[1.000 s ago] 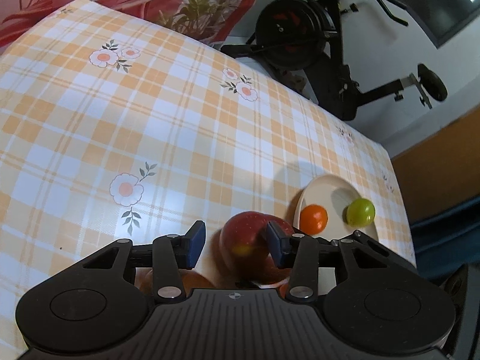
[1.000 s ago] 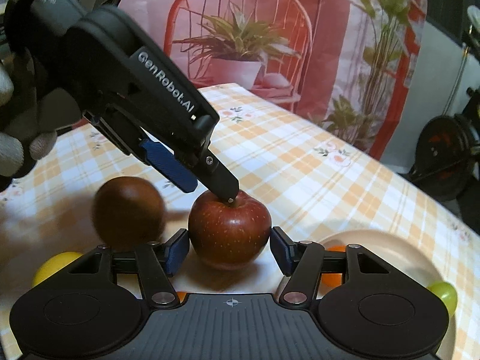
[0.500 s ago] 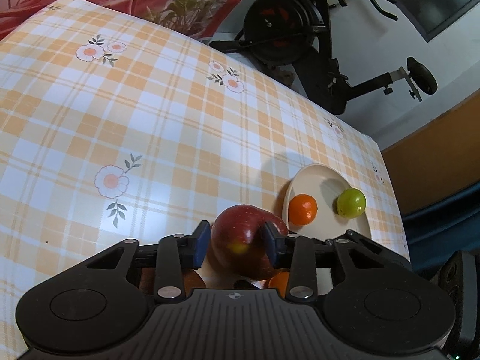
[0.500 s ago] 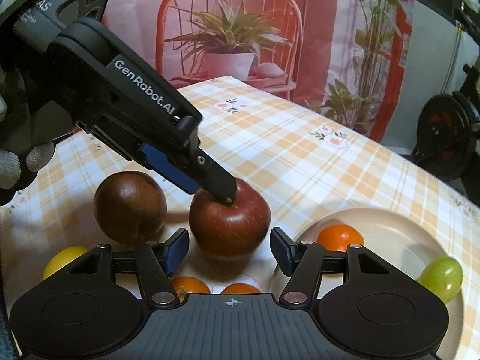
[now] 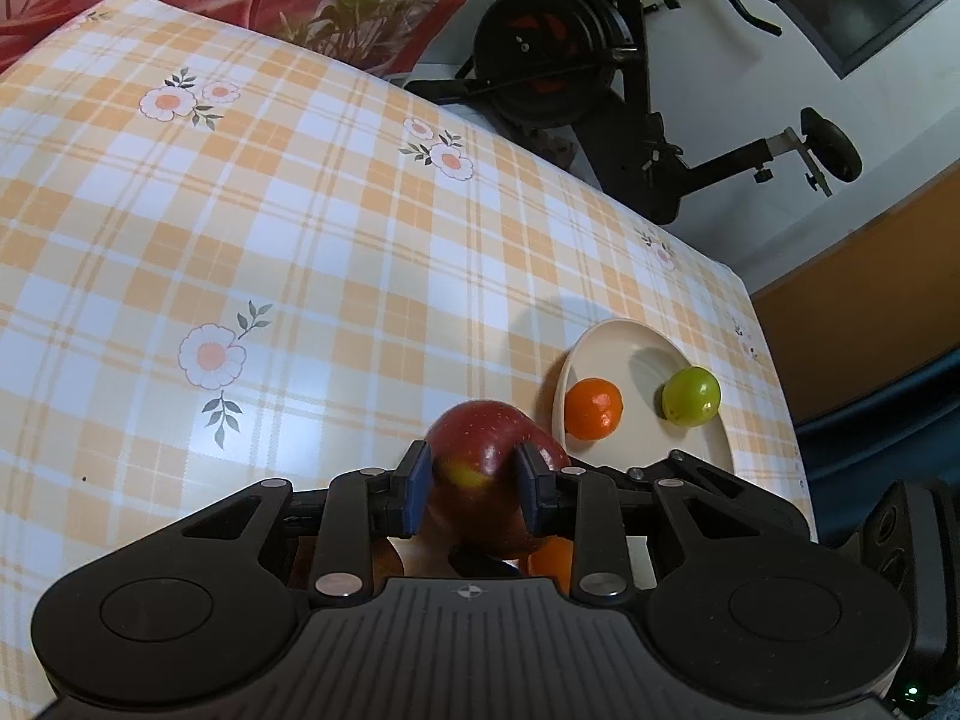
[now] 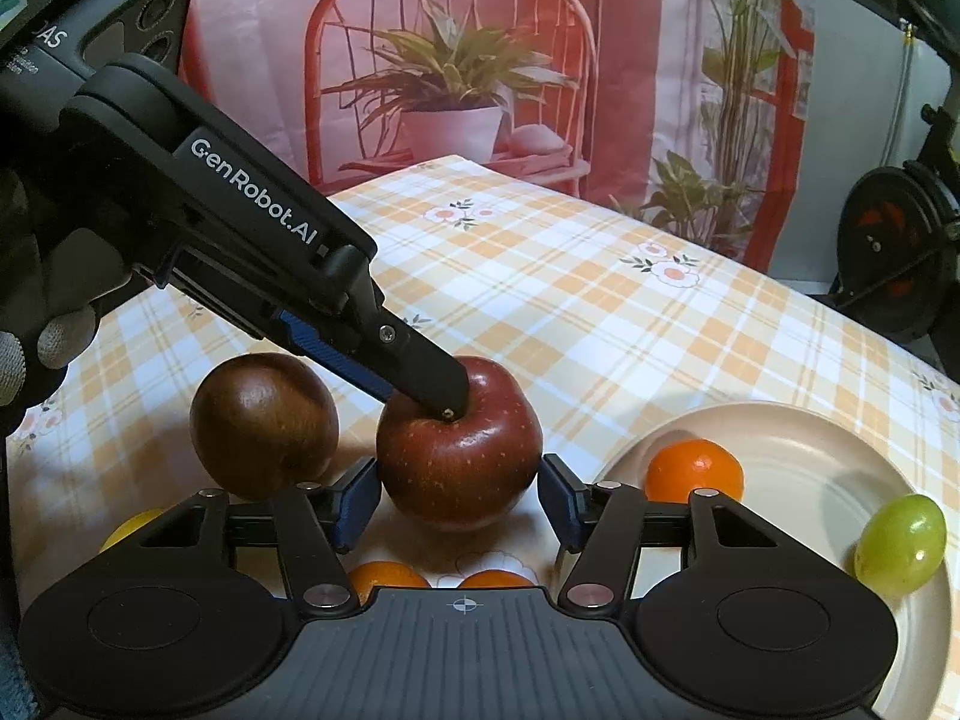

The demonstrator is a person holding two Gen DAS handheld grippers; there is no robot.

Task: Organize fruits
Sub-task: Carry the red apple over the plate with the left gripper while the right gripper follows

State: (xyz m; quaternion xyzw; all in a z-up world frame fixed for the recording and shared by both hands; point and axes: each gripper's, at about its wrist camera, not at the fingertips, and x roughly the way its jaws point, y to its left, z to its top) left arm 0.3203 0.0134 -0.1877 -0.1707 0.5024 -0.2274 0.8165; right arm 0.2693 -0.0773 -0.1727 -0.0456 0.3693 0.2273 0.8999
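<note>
The sorting looks to be in its early part: the cream plate (image 6: 834,468) at the right of the checked tablecloth (image 5: 300,228) holds only two fruits, a small orange (image 6: 696,471) near its left rim and a green fruit (image 6: 900,543) toward its right side, the two lying apart from each other. Everything else is off the plate. The red apple (image 6: 459,465) stands on the cloth just left of the plate, with a darker brown apple (image 6: 264,423) close beside it, a yellow fruit (image 6: 129,528) low at the left, and two more small oranges (image 6: 387,579) partly hidden behind the right gripper's body. The left gripper (image 5: 474,489) has just been closing and now its blue pads (image 5: 417,492) press on either side of the red apple's top, so it has the apple pinched while the apple sits on the table. The right gripper (image 6: 459,504) stands part open, its jaws on either side of the same apple low down, not visibly pressing it. By this reading the red apple is the piece in hand, and it and five other fruits remain to be placed.
</note>
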